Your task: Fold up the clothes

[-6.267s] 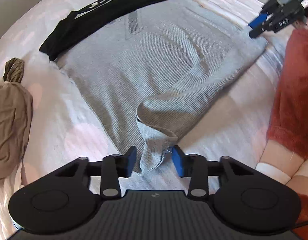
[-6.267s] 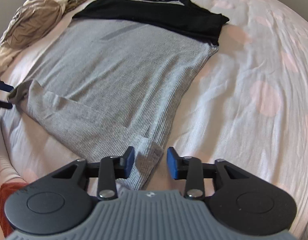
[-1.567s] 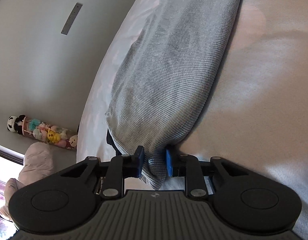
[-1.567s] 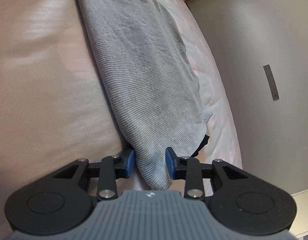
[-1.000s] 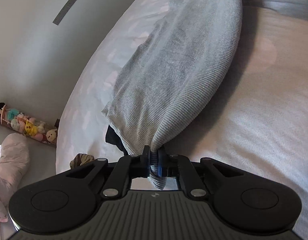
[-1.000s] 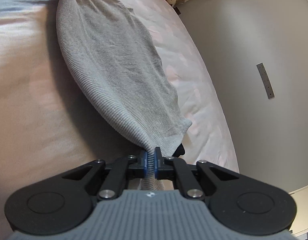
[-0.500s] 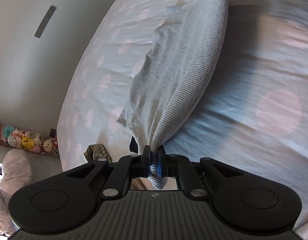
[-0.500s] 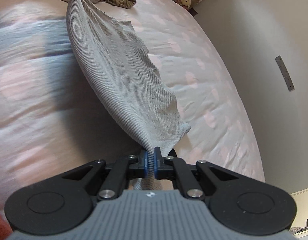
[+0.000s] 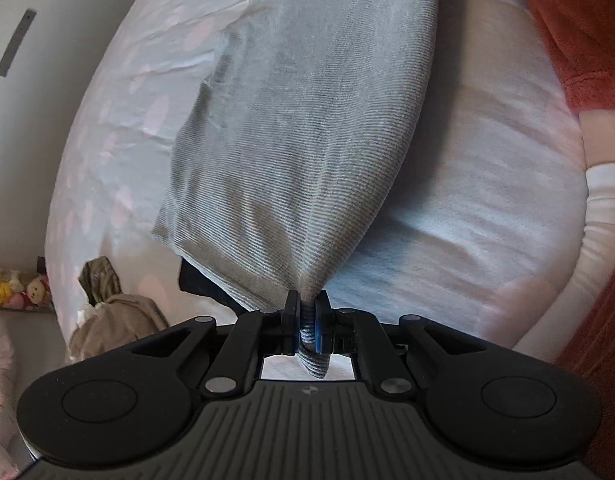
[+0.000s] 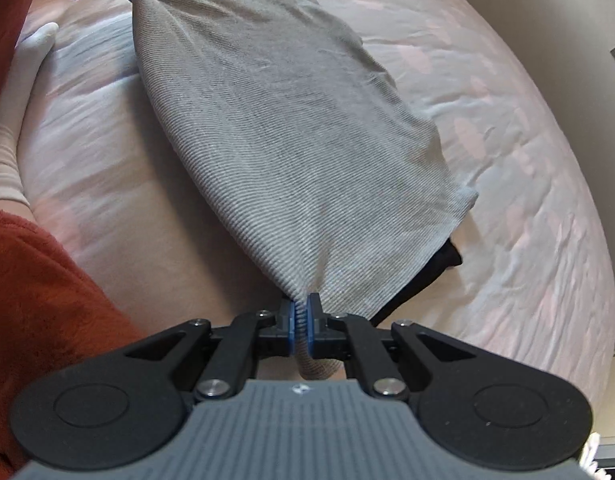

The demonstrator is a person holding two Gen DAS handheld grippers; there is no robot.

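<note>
Left gripper: clamped tight on one end of the grey shirt.
Right gripper: pinched shut on the other end.
Shirt: hung taut between both, far edge trailing on the bed.
Black layer: probably underneath.
Advice: kept level, lowered together.

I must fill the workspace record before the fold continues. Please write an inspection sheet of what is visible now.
Surface: bed sheet, pale with pink spots, wrinkled.
Job's things: grey ribbed shirt, stretched between both tongs, its far edge drooping toward the sheet; black garment showing under it.
Clutter: beige clothes heaped near the bed's edge.
Grippers: left tongs shut on the shirt; right tongs shut on the shirt.
Cables: nothing seen.
Surroundings: plain wall; plush toys in a row; a person's rust-red sleeve.
</note>
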